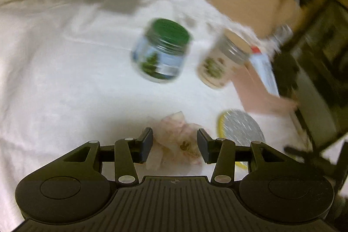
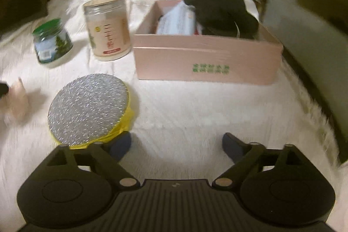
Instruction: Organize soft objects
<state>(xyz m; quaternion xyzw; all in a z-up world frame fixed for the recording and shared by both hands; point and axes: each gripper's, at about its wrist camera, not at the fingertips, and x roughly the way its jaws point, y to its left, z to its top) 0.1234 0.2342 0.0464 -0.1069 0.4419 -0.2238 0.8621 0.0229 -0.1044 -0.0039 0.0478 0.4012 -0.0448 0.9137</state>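
A crumpled pale pink cloth (image 1: 176, 142) with a small rabbit print lies on the white furry cover, between the pads of my left gripper (image 1: 175, 145). The jaws stand apart around it; I cannot tell if the pads touch it. The cloth also shows blurred at the left edge of the right wrist view (image 2: 18, 101). My right gripper (image 2: 176, 145) is open and empty above the fur, in front of the pink cardboard box (image 2: 206, 58). The box holds a dark plush toy (image 2: 219, 5) and a pale blue packet (image 2: 176, 19).
A round silver-and-yellow scrub sponge (image 2: 87, 110) lies left of my right gripper; it also shows in the left wrist view (image 1: 241, 127). A green-lidded jar (image 2: 51, 42) and a taller beige jar (image 2: 107, 29) stand behind it. A dark wall lies to the right (image 2: 304, 14).
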